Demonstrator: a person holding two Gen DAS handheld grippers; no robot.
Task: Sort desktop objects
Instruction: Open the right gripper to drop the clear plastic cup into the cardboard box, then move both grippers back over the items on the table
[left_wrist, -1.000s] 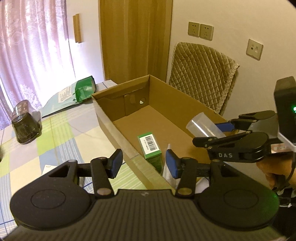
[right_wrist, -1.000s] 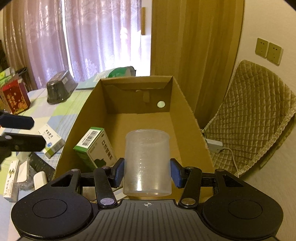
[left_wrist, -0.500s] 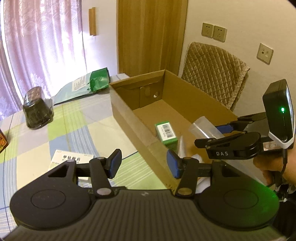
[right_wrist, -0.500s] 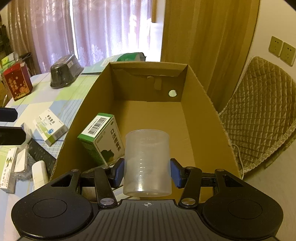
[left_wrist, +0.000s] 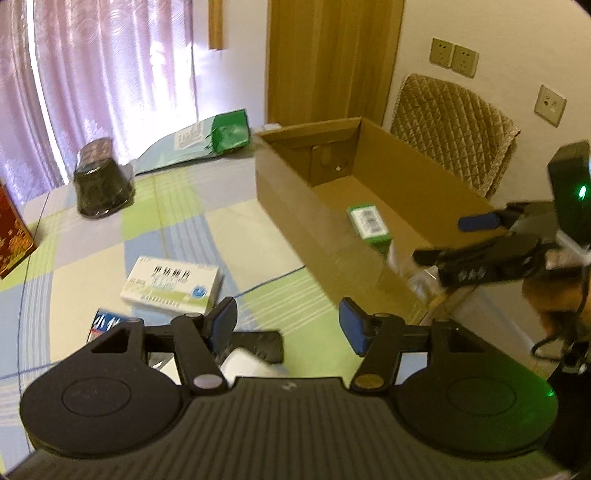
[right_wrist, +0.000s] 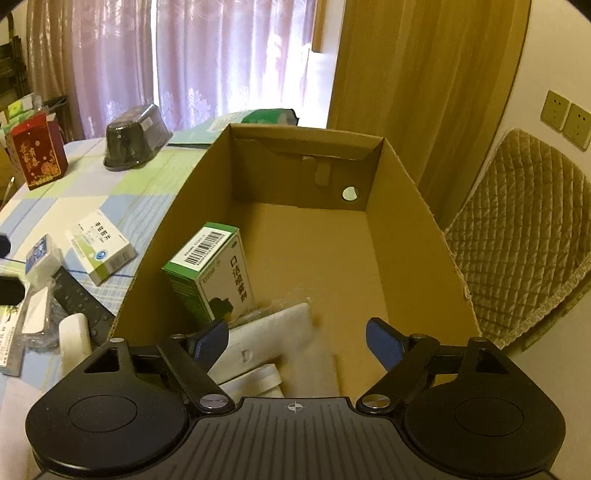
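Checked tablecloth (left_wrist: 177, 221) (curtains (left_wrist: 110, 74) behind) bears cardboard box (right_wrist: 177, 229).

The right gripper (right_wrist: 295, 339) is now spreading its jaws wide and holding nothing; the clear cup it gripped a second ago is no longer between them. The left gripper (left_wrist: 288, 321) is drawing back from the cardboard box (left_wrist: 317, 221), bringing the white medicine box (left_wrist: 171, 284) on the bench (left_wrist: 92, 251) into view.
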